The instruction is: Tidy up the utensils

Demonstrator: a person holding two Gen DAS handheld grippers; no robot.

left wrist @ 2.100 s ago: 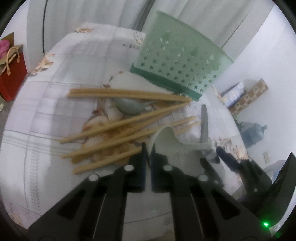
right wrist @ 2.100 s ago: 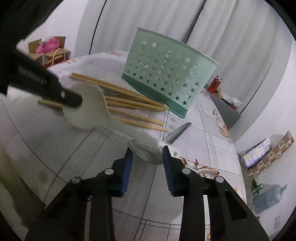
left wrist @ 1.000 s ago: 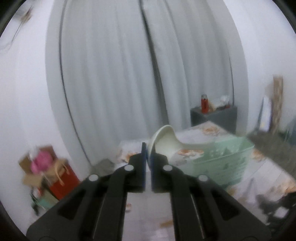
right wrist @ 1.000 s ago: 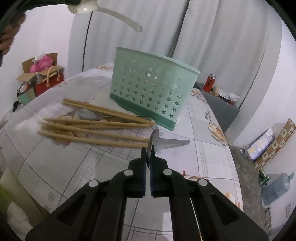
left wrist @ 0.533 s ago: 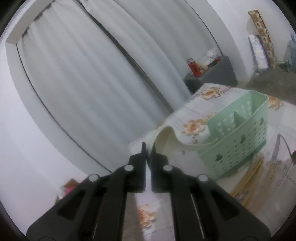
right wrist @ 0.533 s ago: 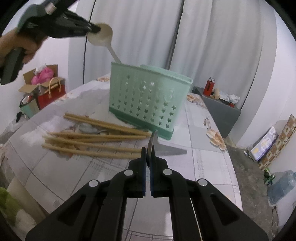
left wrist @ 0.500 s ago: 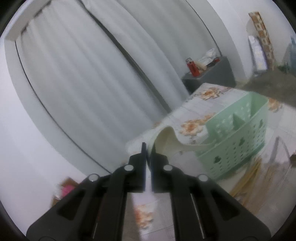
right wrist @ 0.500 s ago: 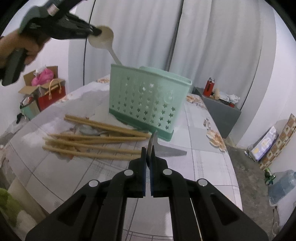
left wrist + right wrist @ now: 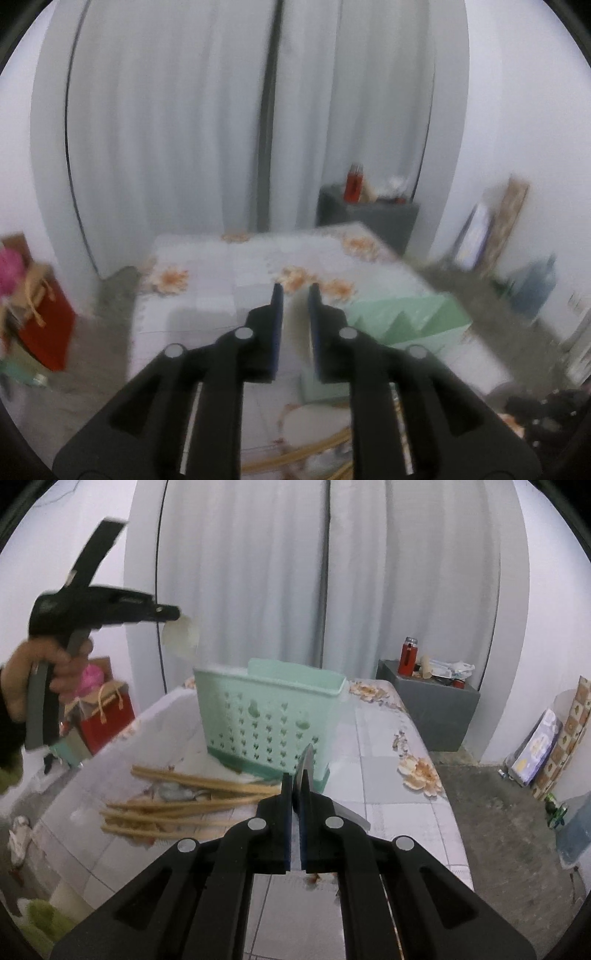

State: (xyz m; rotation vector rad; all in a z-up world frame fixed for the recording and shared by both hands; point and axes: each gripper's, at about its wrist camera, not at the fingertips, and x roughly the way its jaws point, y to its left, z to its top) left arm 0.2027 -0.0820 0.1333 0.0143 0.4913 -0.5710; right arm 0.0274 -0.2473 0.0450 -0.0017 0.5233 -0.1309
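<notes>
Two handheld grippers work over a counter (image 9: pixel 402 812) covered in a floral tile-pattern cloth. A mint-green perforated utensil basket (image 9: pixel 269 720) stands upright near the middle of it.

The right gripper (image 9: pixel 295 794) has its jaws pressed together, pinching a metal spoon (image 9: pixel 306 766) by its bowl; the handle juts out to the right, clear of the counter. The spoon looks stiff, thin and smooth, so it could pivot in so small a grip.

The left gripper (image 9: pixel 173 613), held in a person's hand (image 9: pixel 40 675), hovers above and left of the basket. Its jaws have just been opening, and a pale plastic spoon (image 9: pixel 179 635) hangs at their tip. It seems light and rigid; whether the pads still touch it is unclear.

Wooden chopsticks (image 9: pixel 177 805) lie scattered on the counter left of the basket, light and apt to roll, best taken mid-length.

The left wrist view is blurred: it shows the spread jaws of the left gripper (image 9: pixel 295 306) and the basket (image 9: pixel 399 321) below, but the spoon only as a smear. The right wrist view alone shows the hand and both spoons.
</notes>
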